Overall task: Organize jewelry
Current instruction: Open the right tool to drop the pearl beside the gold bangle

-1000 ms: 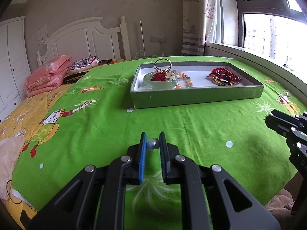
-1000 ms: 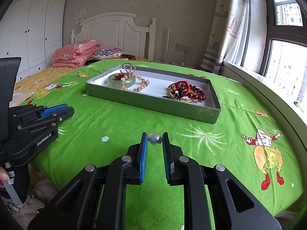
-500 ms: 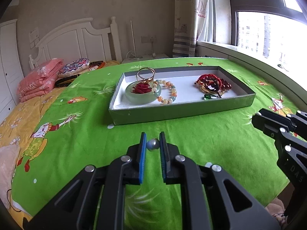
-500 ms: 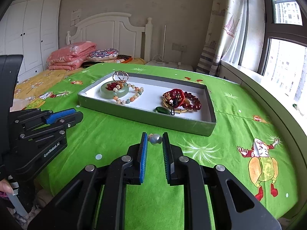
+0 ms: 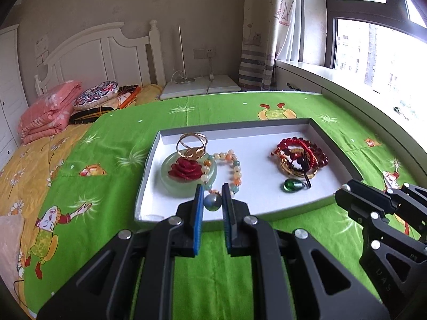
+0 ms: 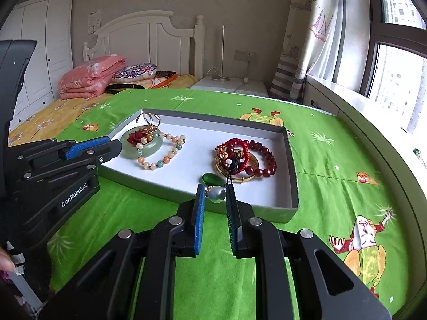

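A: Bottom centre of the left wrist view, the left gripper (image 5: 210,202) is clenched on a small grey pearl bead (image 5: 212,202). In the right wrist view the right gripper (image 6: 215,195) pinches a second pearl bead (image 6: 216,194) the same way, low and centre.

B: How will those handle?

A: By the look of them: light, hard, round and glossy, so prone to squirt out sideways or roll off once freed. A hold across the widest part, square between the pads, looks safest, with a release low over the tray floor.

B: And just beyond the tips?

A: The grey tray (image 5: 269,214) with a white floor lies mid-frame on the green bedspread (image 5: 114,144). In its left half sit a pale green disc (image 5: 178,184) topped by a red rose (image 5: 185,170), a gold ring (image 5: 190,144) and a pastel bead bracelet (image 5: 234,170). In the right half, red bead bracelets (image 5: 299,152) are piled on a gold bangle, with a green gem (image 5: 292,185) in front.

B: What differs from a second ago?

A: Both grippers have advanced and tipped downward: the tray, then far off in the upper half, now fills the middle, its near wall right under the tips. The grasps on both beads are unchanged. Folded pink bedding (image 5: 48,112) lies far at upper left.
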{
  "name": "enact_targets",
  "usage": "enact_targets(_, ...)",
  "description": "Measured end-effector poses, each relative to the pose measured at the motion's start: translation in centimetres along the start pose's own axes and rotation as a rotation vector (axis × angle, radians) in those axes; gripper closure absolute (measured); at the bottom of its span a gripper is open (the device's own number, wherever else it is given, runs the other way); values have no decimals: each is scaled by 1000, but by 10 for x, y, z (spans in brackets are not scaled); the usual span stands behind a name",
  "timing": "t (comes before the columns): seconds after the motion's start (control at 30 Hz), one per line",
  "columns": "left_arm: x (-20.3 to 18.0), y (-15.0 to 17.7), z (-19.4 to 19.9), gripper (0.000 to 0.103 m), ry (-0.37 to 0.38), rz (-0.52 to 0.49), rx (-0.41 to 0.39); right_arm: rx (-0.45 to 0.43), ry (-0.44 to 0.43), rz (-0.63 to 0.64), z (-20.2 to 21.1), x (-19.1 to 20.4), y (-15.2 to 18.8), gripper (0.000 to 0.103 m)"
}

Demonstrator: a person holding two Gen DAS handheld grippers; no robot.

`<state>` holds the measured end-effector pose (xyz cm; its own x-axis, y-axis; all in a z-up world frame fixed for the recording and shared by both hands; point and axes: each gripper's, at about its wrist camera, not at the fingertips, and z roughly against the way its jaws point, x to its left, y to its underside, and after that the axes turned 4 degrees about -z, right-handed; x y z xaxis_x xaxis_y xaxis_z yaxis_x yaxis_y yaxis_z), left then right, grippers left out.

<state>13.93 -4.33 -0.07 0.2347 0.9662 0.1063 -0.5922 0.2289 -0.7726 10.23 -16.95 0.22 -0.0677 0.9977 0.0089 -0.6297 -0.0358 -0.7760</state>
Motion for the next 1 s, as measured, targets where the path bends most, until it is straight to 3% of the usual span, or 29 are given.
enact_targets(0.3, 0, -31, -41, 90, -21, 15, 66, 50, 34, 8, -39, -4, -27, 87)
enact_targets(0.53, 11, -42, -69, 90, -30, 41, 125, 96, 8, -23, -64, -7, -42, 87)
enact_targets(1.0, 20, -42, -76, 90, -42, 69, 143, 112, 22, 3, -77, 11, -51, 86)
